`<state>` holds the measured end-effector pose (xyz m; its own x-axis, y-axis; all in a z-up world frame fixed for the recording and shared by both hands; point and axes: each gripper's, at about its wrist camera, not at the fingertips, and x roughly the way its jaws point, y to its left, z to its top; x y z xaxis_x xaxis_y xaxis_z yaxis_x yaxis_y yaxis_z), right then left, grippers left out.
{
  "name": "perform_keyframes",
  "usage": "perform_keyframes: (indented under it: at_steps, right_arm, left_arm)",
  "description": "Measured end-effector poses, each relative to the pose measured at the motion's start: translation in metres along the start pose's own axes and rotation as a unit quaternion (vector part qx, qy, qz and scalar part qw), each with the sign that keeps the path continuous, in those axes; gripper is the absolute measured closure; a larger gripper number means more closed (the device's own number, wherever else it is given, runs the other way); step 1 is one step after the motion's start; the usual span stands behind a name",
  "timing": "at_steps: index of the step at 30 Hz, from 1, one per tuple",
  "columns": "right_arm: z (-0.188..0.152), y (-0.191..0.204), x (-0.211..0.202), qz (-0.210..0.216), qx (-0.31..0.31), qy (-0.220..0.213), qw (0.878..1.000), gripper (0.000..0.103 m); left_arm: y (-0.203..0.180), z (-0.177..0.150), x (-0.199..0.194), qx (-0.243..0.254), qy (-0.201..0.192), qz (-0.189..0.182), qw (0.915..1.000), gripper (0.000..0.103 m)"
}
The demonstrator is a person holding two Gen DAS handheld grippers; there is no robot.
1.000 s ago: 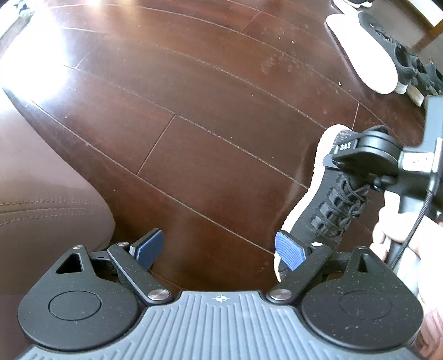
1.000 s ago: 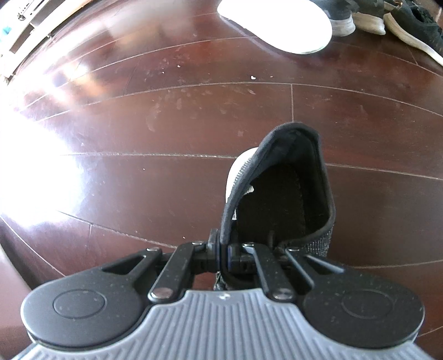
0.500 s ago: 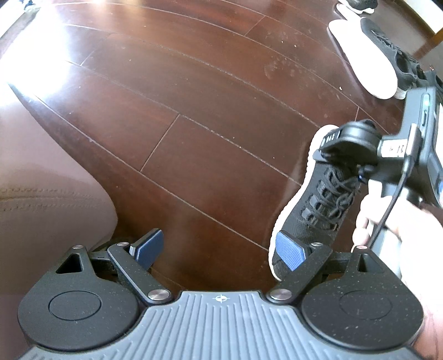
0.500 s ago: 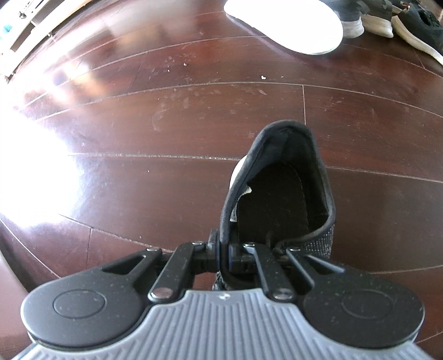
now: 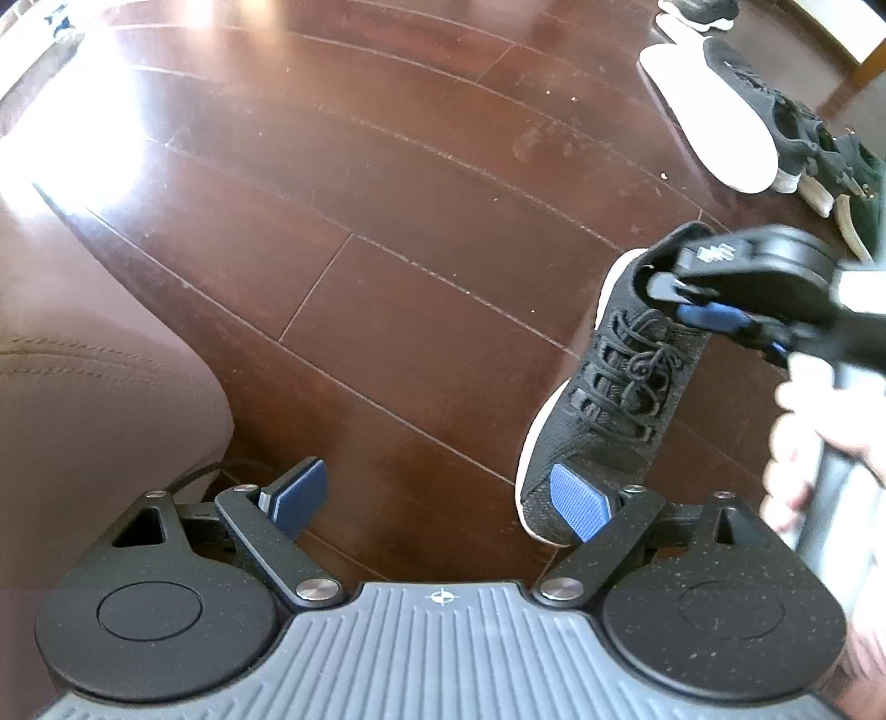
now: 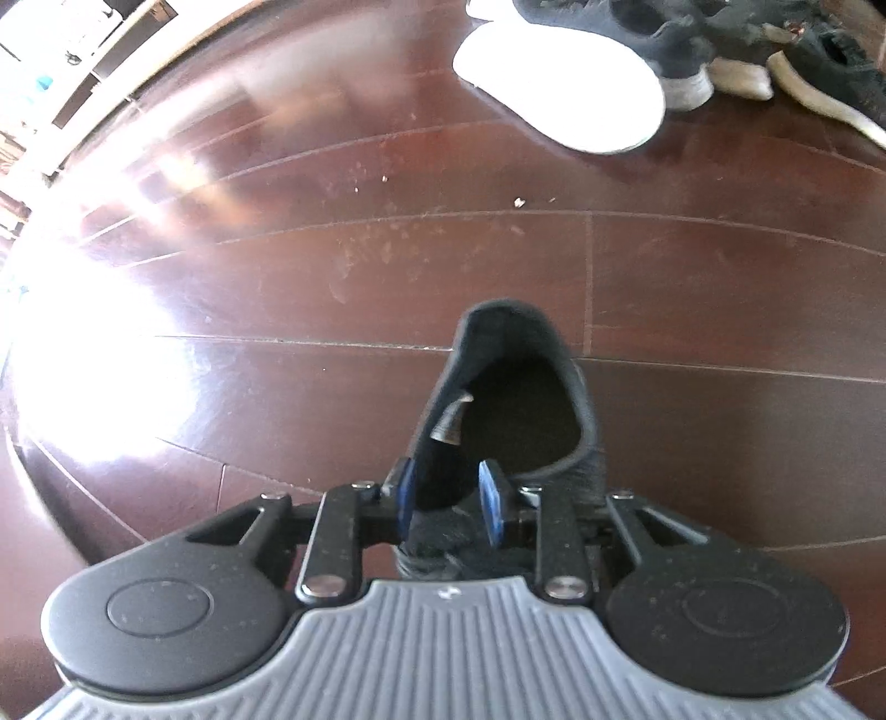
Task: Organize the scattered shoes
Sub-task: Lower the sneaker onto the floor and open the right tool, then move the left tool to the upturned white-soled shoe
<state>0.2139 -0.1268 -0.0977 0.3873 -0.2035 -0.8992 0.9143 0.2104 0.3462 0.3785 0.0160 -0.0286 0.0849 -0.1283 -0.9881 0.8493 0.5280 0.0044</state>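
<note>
A black knit sneaker (image 5: pixel 626 387) with a white sole and black laces lies on the dark wooden floor (image 5: pixel 387 249), toe toward my left gripper. My left gripper (image 5: pixel 440 498) is open wide, low over the floor, and its right pad overlaps the sneaker's toe in the left wrist view. My right gripper (image 6: pixel 448 495) hovers over the sneaker's (image 6: pixel 526 376) opening. Its blue pads stand apart on either side of the tongue, not pressing it. The left wrist view shows that right gripper (image 5: pixel 714 315) at the shoe's collar.
A brown leather cushion (image 5: pixel 83 387) bulges at the left. At the far right, a shoe on its side shows its white sole (image 5: pixel 714 105) beside several dark shoes (image 6: pixel 664 50). A hand (image 5: pixel 803 421) holds the right gripper's handle. Bright glare covers the floor on the left.
My right gripper was shut on the sneaker's tongue; its pads have now parted. It carried the sneaker toward the row of shoes beforehand. The left gripper stayed open.
</note>
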Motion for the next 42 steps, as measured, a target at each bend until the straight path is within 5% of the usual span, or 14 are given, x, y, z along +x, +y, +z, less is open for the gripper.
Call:
perform_keyframes:
  at_steps: [6,13,18,24,31,42]
  right_arm:
    - [-0.017,-0.054,-0.075,0.021,-0.004,-0.019,1.0,0.075]
    - [-0.033,-0.124,-0.178,0.031,0.036,-0.021,0.999,0.075]
    - [-0.029,-0.149,-0.213,0.023,0.046,-0.032,0.998,0.075]
    - [-0.025,-0.173,-0.193,-0.004,0.075,-0.071,0.995,0.075]
    - [-0.023,-0.181,-0.14,-0.023,0.134,-0.081,0.987,0.074]
    - [-0.025,-0.197,-0.089,-0.031,0.198,-0.071,0.977,0.074]
  left_arm:
    - [-0.029,-0.014,-0.026,-0.006,-0.055,-0.006,0.9985,0.012]
    - [-0.108,-0.036,-0.068,0.033,-0.113,0.005,0.9931,0.012]
    - [-0.177,0.0,-0.073,0.076,-0.14,0.028,0.9868,0.012]
    - [-0.242,0.067,-0.025,0.101,-0.16,0.016,0.9817,0.012]
    - [-0.31,0.141,0.048,0.195,-0.163,0.031,0.9666,0.012]
    - [-0.384,0.238,0.127,0.219,-0.155,0.047,0.9623,0.008]
